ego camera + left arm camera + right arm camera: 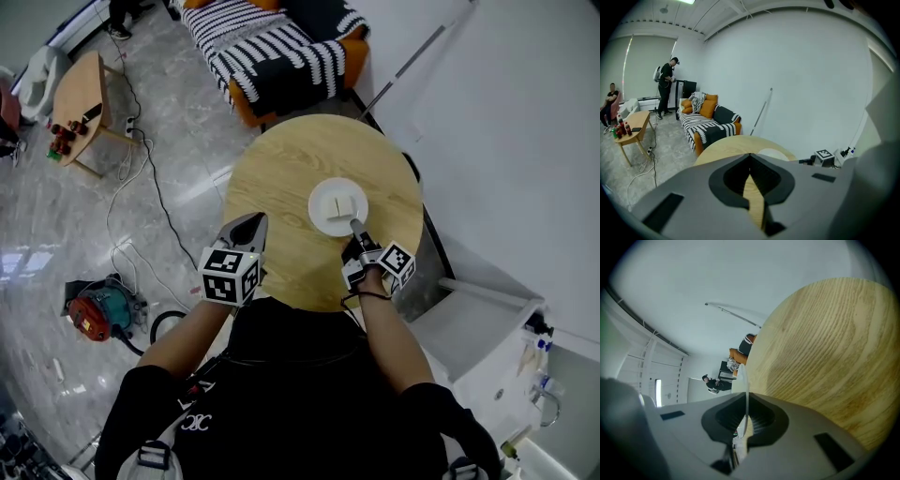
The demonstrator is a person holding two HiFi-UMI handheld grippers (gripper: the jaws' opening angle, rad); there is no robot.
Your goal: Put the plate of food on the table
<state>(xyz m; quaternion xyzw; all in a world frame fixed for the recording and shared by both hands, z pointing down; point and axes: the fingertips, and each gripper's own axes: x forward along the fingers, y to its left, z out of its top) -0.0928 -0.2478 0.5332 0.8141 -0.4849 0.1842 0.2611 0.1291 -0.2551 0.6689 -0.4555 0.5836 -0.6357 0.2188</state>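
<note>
The right hand-held gripper pinches the near rim of the plate of food low over the round tabletop, the left hand-held gripper closed and empty beside it; the setting-down step seems in hand, wanting a flat landing before release.

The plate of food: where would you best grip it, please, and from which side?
Grip the plate by its thin rim on the side nearest the person, as the right gripper does: the edge fits edge-on between the jaws, and the food sits mid-plate, clear of them.
</note>
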